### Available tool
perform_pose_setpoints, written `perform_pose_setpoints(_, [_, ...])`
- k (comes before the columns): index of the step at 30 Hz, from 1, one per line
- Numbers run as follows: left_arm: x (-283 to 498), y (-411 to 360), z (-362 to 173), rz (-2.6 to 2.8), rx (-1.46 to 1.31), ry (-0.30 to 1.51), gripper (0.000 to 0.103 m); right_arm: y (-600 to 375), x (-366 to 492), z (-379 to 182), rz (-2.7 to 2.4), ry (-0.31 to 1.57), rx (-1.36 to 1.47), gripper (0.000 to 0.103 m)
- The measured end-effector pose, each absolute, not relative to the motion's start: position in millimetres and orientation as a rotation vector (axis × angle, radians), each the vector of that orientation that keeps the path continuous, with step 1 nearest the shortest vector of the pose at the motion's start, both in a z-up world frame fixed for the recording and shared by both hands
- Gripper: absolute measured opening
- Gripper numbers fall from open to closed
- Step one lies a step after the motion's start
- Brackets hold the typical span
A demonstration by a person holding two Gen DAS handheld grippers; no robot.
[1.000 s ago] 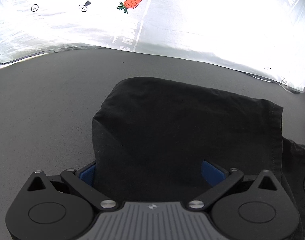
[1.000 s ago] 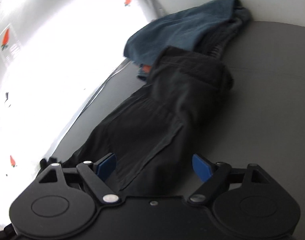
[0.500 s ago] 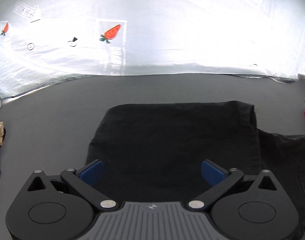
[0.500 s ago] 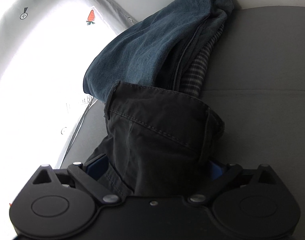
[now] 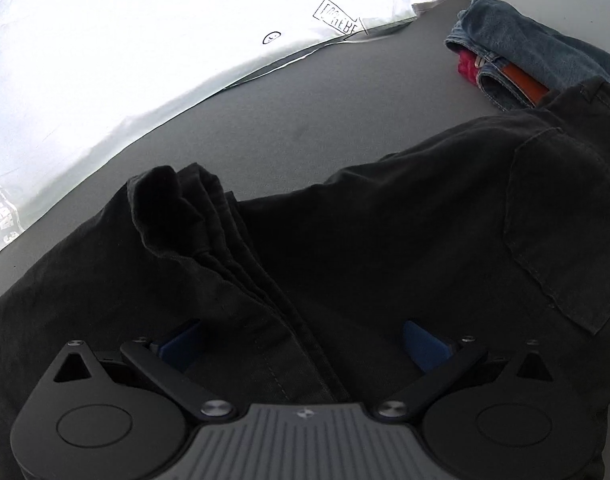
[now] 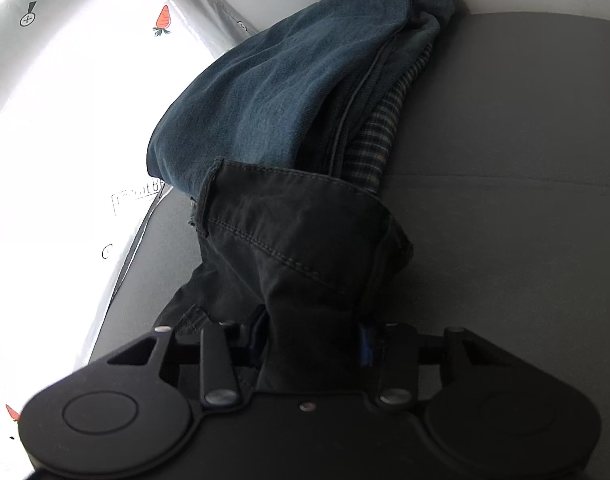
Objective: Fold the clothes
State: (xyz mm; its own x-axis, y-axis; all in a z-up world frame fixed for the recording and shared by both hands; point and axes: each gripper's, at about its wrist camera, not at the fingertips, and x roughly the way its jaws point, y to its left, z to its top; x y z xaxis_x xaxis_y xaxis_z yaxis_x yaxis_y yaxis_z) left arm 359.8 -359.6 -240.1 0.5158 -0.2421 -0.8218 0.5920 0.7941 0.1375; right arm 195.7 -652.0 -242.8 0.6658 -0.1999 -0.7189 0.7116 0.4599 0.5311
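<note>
Left tongs: black body low in the frame, ribbed grey centre plate, silver screws, blue finger pads. Right tongs: all black, round side discs, blue pads.

Black matt woven-cotton trousers with stitched seams lie on a grey matt felt-like surface. At two o'clock, faded blue denim jeans. Glossy white printed plastic sheet at eleven o'clock.

A grey felt-like tabletop meets a bright, overexposed white sheet — printed with small carrots.
</note>
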Motion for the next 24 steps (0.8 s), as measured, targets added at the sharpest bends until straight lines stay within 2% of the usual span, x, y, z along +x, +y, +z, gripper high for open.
perform_pose_setpoints(5, [359, -340, -228, -0.55, 0.353, 0.908, 0.103, -625, 208, -204, -0.634, 0.644, 0.761, 0.03])
perform_pose_setpoints(7, [361, -325, -216, -0.578, 0.235, 0.94, 0.103, -608, 211, -185, -0.633, 0.625, 0.677, 0.028])
perform_pose_setpoints(10, [355, -288, -190, -0.557, 0.093, 0.913, 0.103, -576, 216, -154, -0.628, 0.593, 0.537, 0.024])
perform_pose_setpoints(13, [338, -242, -162, -0.479, 0.057, 0.81, 0.103, -529, 223, -119, -0.589, 0.533, 0.362, 0.023])
perform_pose_setpoints(19, [309, -120, -126, -0.263, -0.072, 0.709, 0.103, -396, 240, -56, -0.38, 0.373, 0.078, 0.023])
perform_pose_setpoints(22, [296, -58, -115, -0.147, -0.143, 0.681, 0.103, -315, 246, -48, -0.234, 0.316, -0.04, 0.022])
perform_pose_setpoints(24, [287, -16, -107, -0.069, -0.189, 0.661, 0.103, -253, 254, -63, -0.124, 0.319, -0.129, 0.023])
